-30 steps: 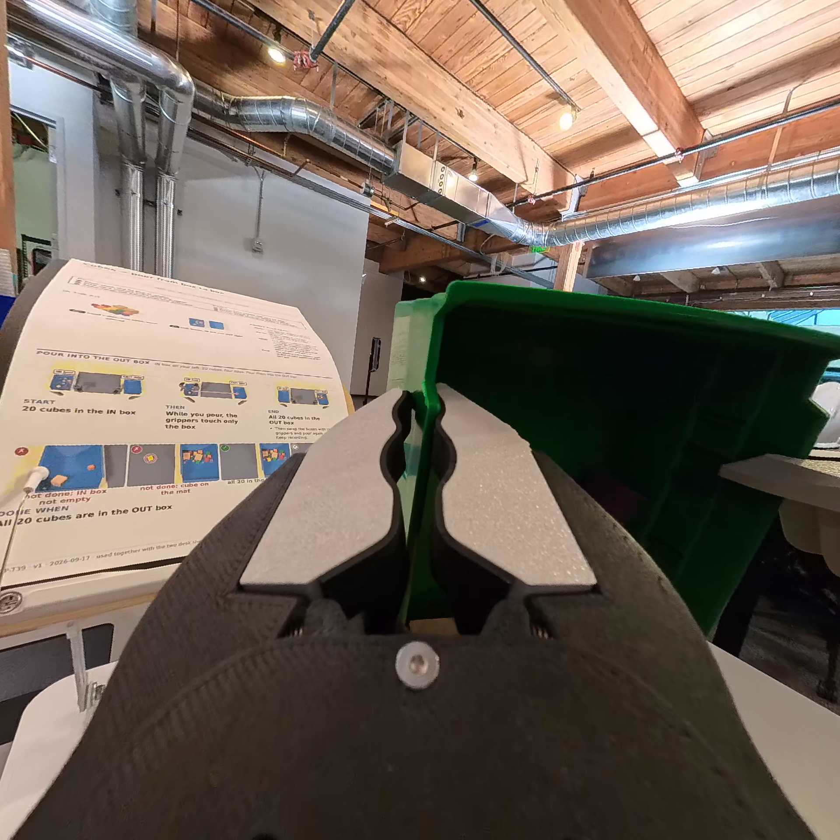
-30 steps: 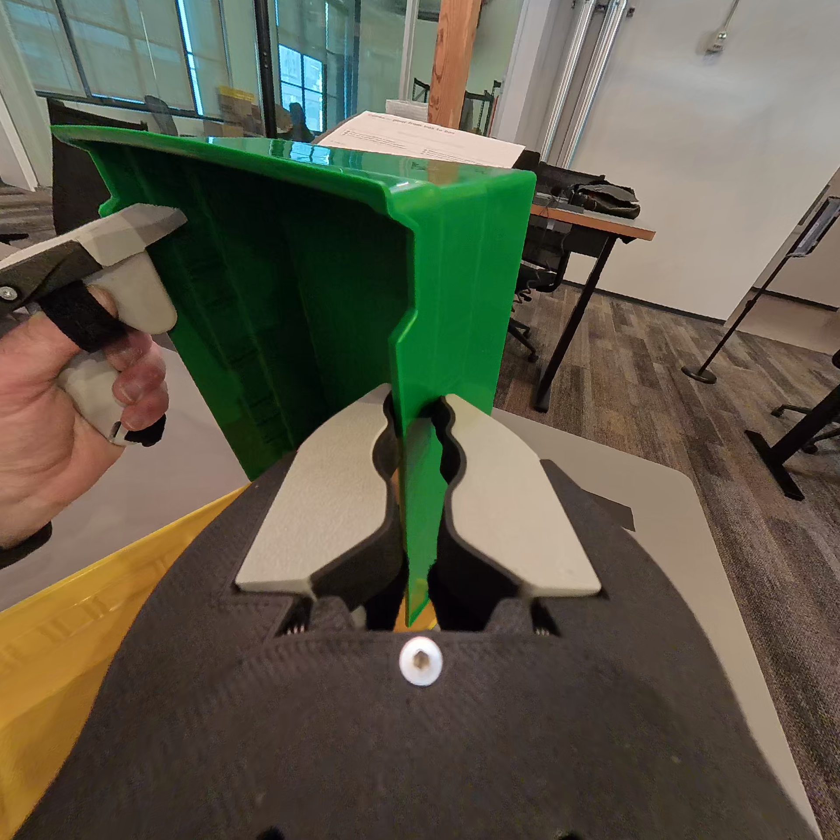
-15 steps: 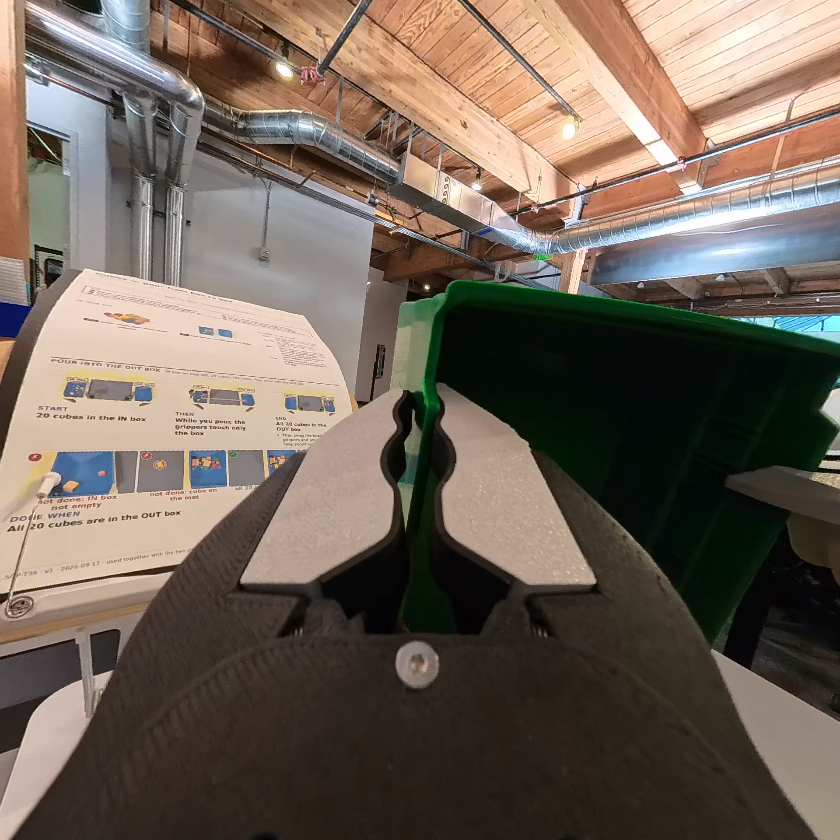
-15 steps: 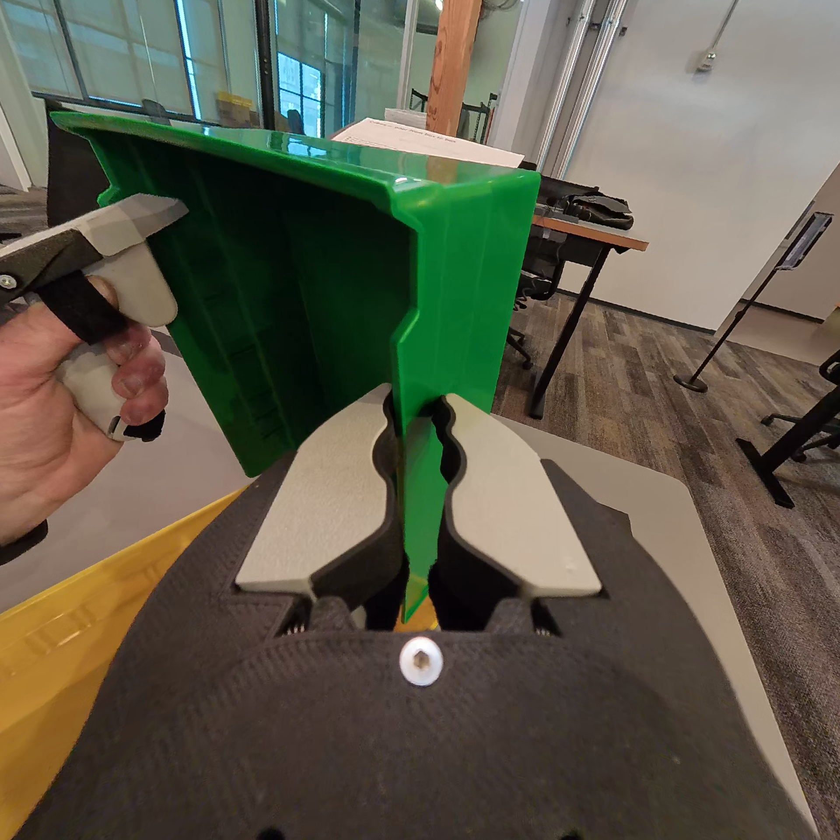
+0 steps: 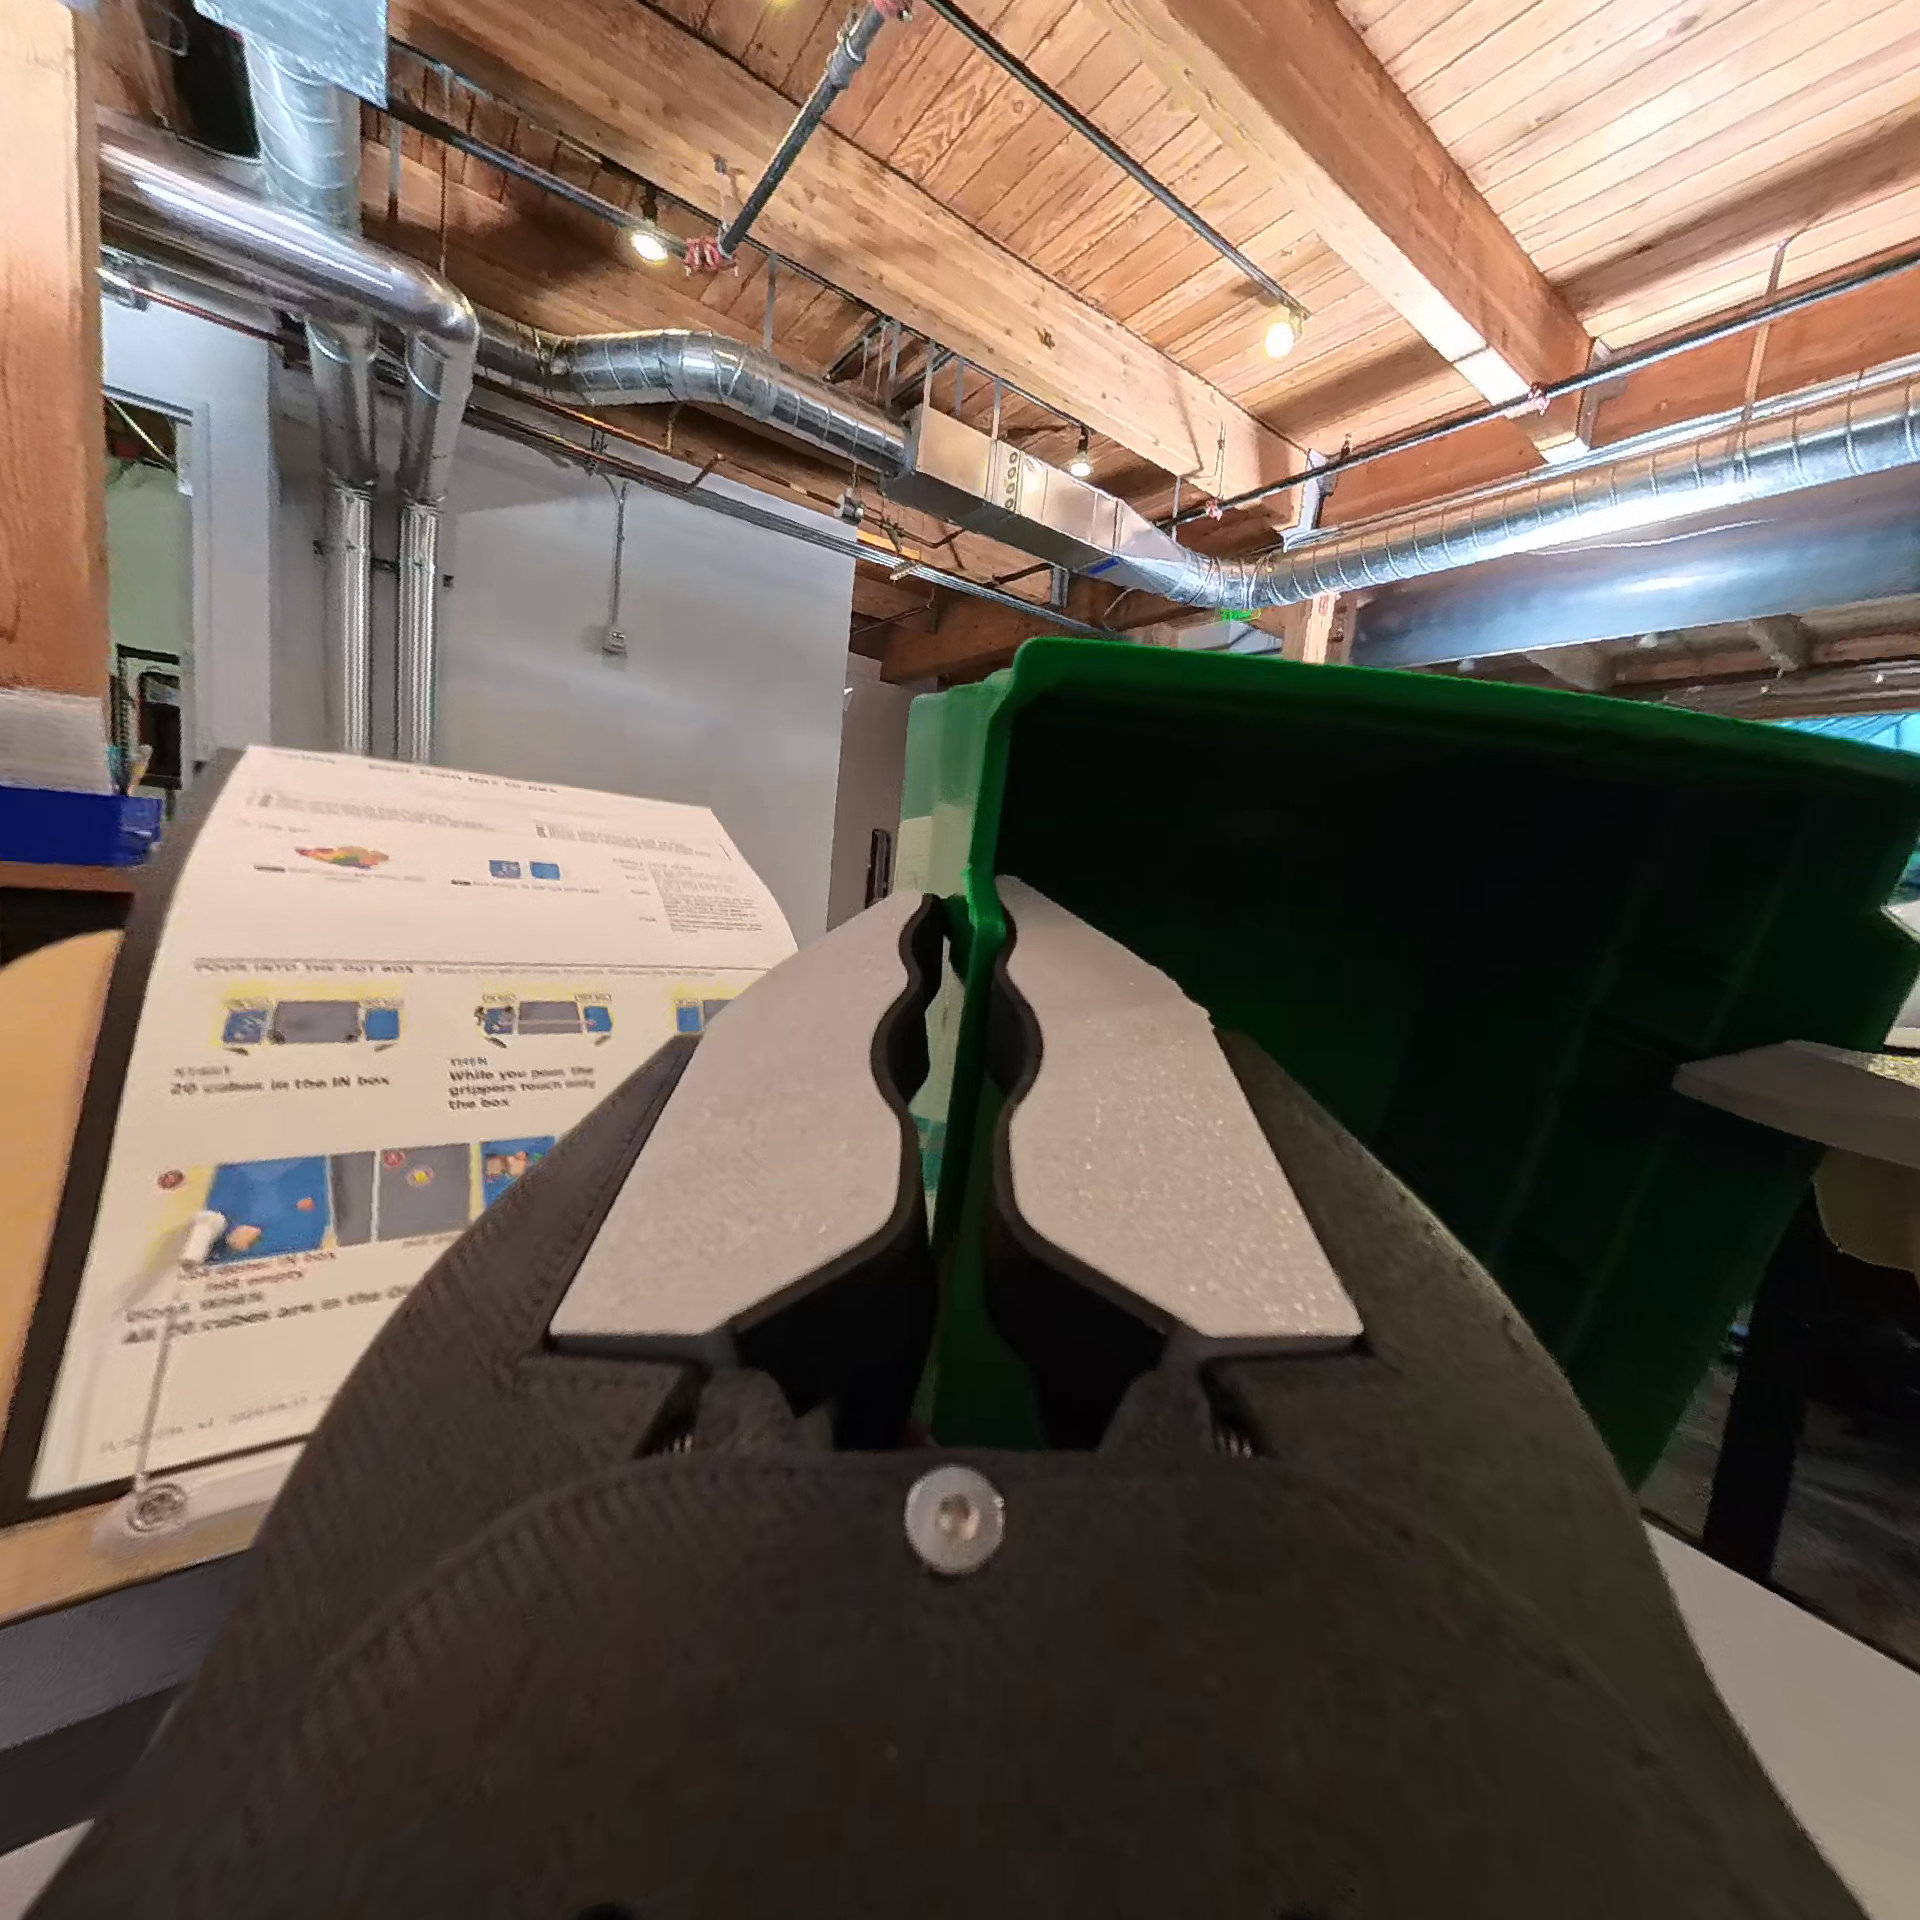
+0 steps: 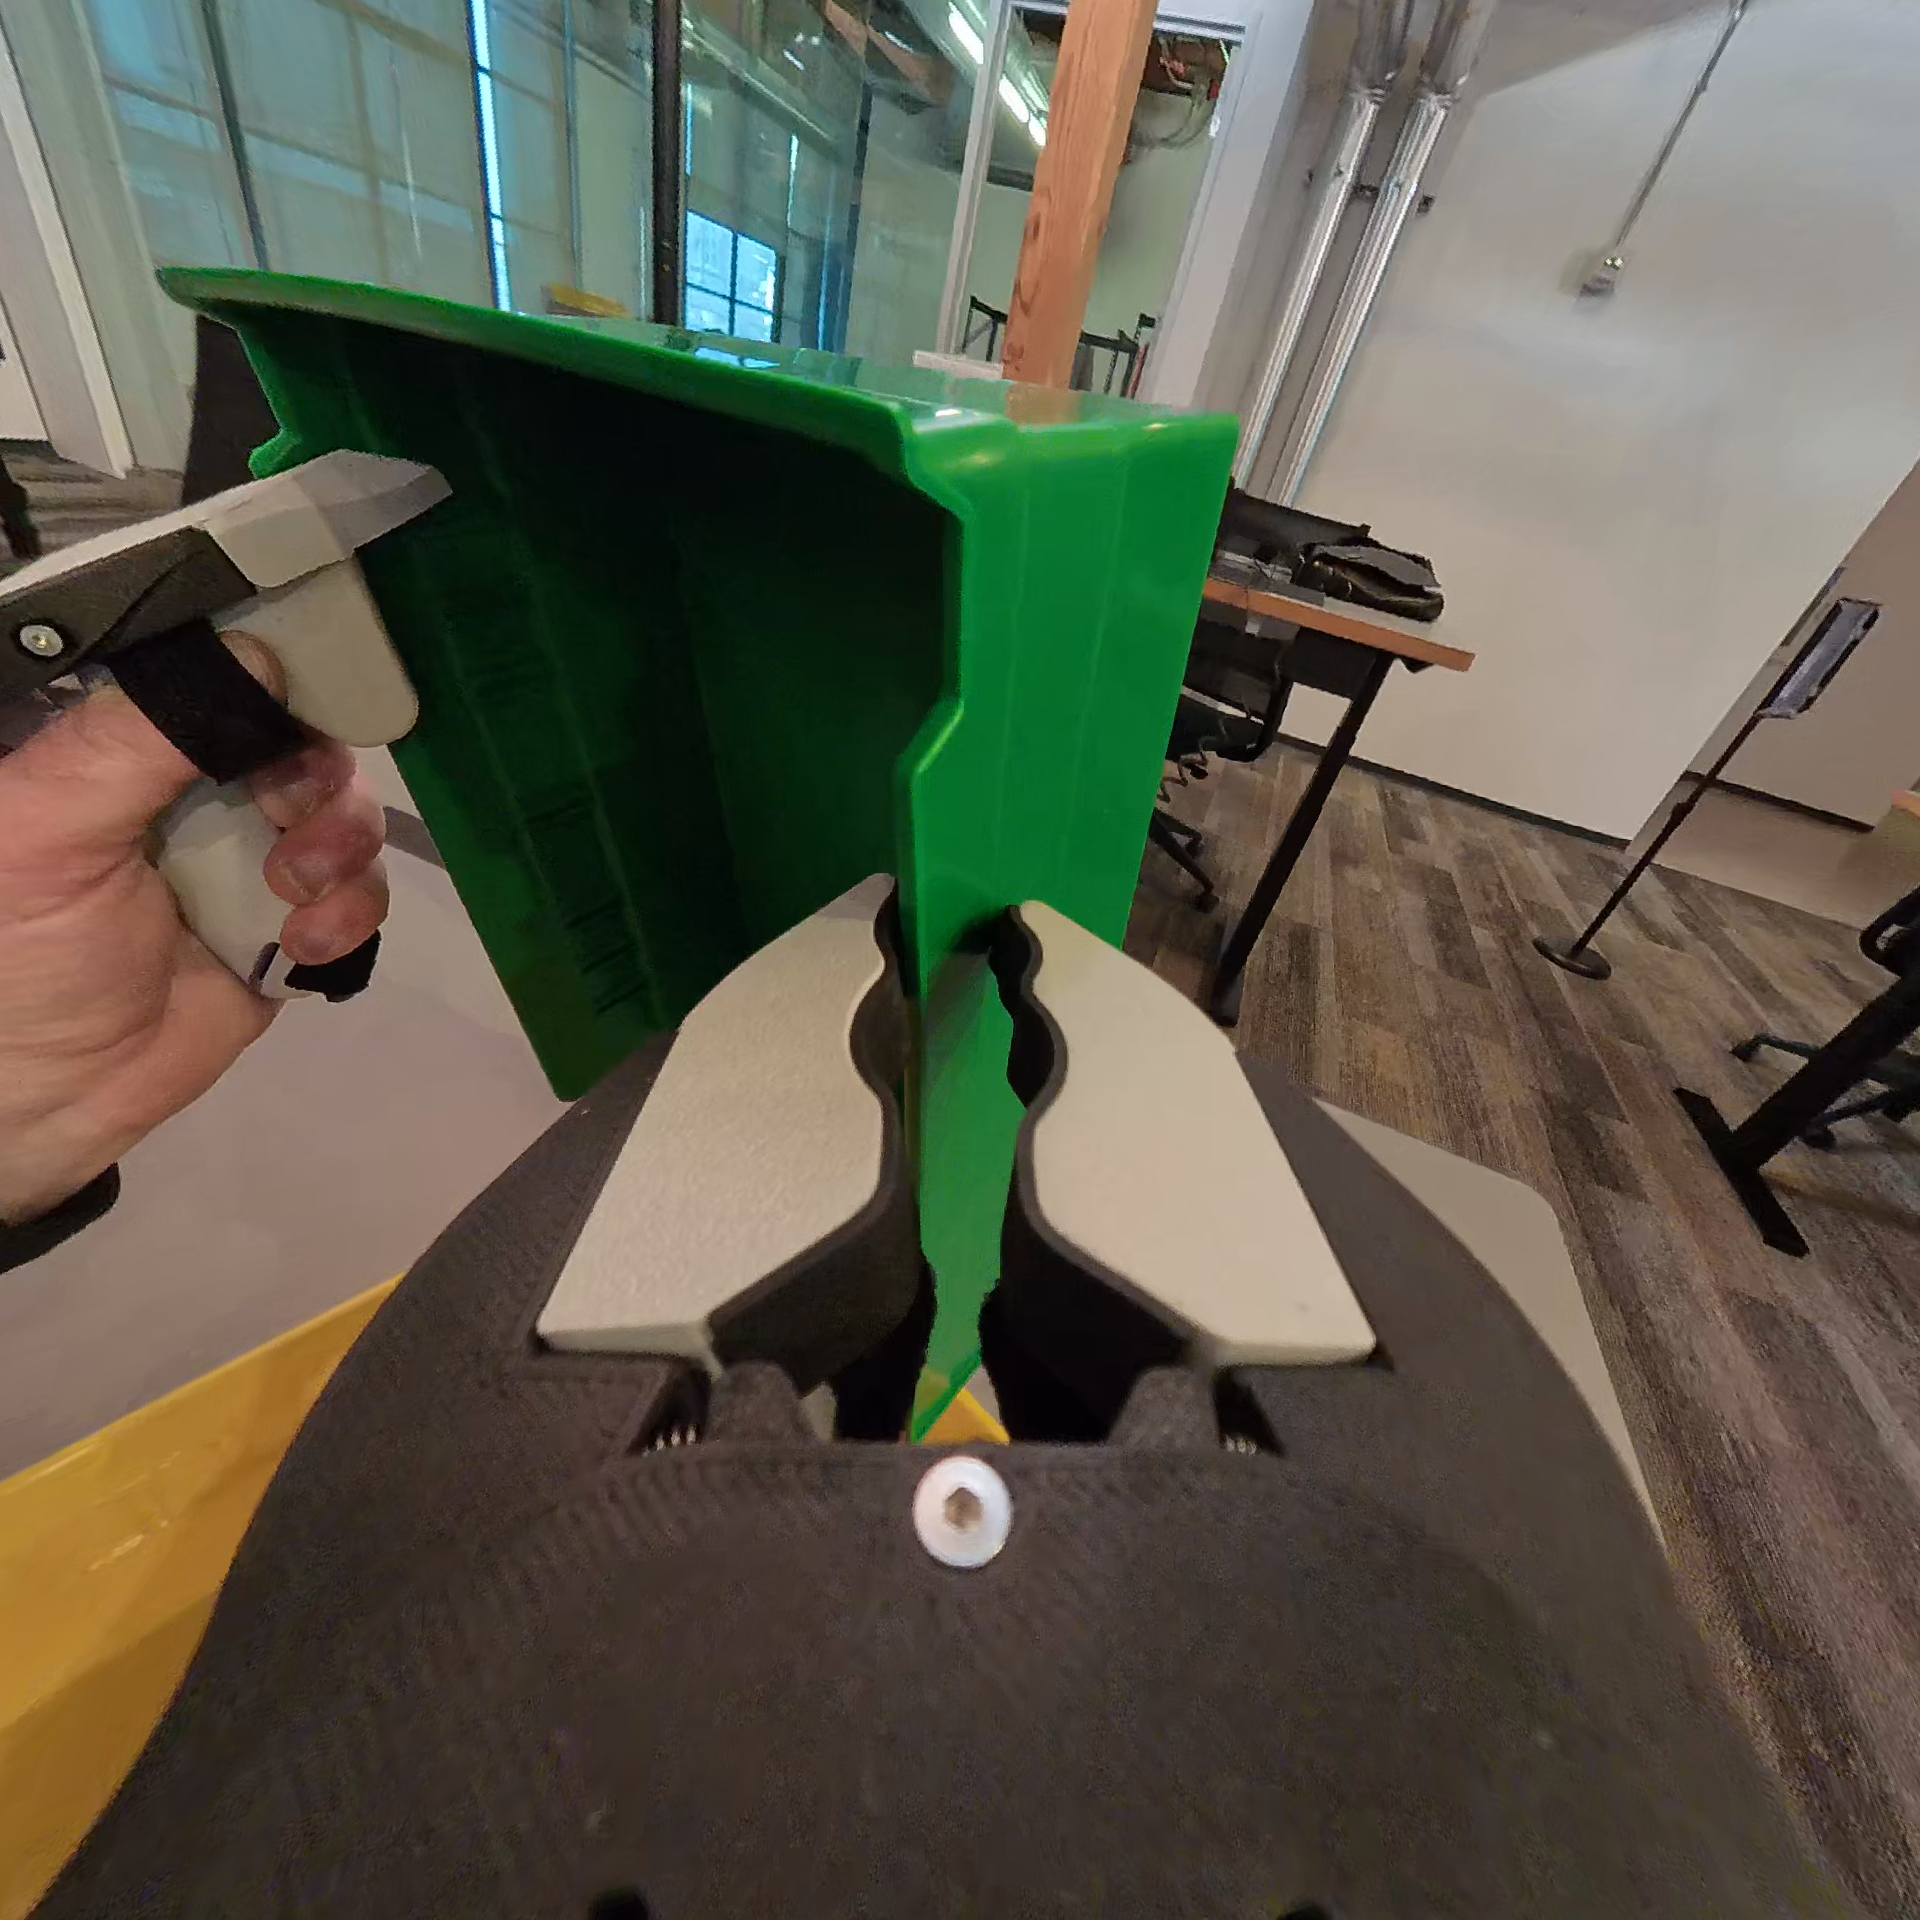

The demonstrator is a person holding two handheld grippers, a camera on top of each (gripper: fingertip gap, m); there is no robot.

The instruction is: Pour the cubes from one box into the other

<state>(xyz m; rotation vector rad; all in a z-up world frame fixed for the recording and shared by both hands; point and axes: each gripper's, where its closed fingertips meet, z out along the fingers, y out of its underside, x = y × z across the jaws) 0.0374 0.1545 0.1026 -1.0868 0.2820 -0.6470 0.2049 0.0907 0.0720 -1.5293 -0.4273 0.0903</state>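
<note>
Gripping opposite walls of the green box (image 6: 727,665), left gripper (image 5: 961,997) and right gripper (image 6: 951,966) hold it upended at frame centre, presumably emptying cubes into the yellow box (image 6: 125,1538) at lower left.

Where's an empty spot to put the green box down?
Bare grey table lies between the hand, the green box and the yellow box. Another bare strip runs right of the right gripper.
</note>
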